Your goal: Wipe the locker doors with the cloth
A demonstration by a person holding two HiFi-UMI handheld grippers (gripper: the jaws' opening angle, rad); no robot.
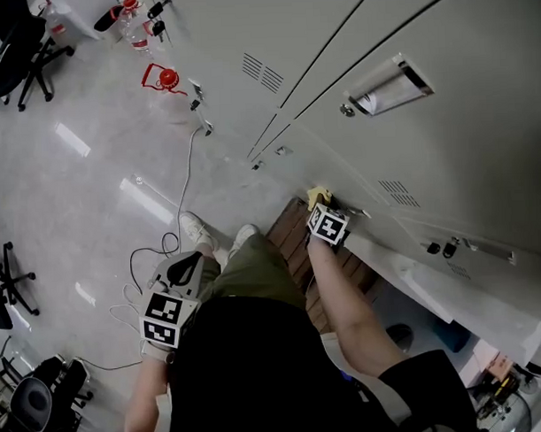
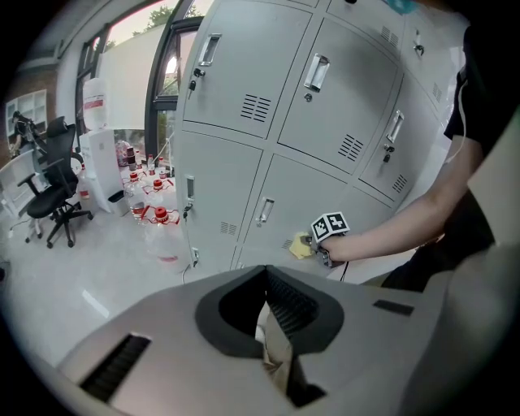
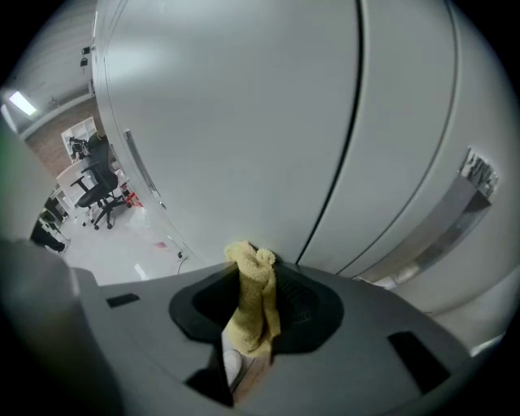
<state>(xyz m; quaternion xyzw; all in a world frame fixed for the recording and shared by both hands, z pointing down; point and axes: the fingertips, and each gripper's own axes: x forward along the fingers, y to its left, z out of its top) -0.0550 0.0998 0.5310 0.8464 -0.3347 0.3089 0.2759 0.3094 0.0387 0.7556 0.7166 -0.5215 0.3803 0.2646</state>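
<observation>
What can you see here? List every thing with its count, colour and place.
lockers: one bank, many doors, grey, in front of the person
cloth: one, yellow, clamped in the right gripper, up at a lower locker door
water bottles: several, clear with red caps, on the floor beside the lockers
office chairs: several, black, out on the open floor
cable: one, white, trailing over the floor from the lockers
shoes: two, white, on the floor
trousers: olive
right forearm: bare, reaching to the lockers
left gripper: grey, jaws together, empty, held low
right gripper: grey, jaws shut on the cloth
</observation>
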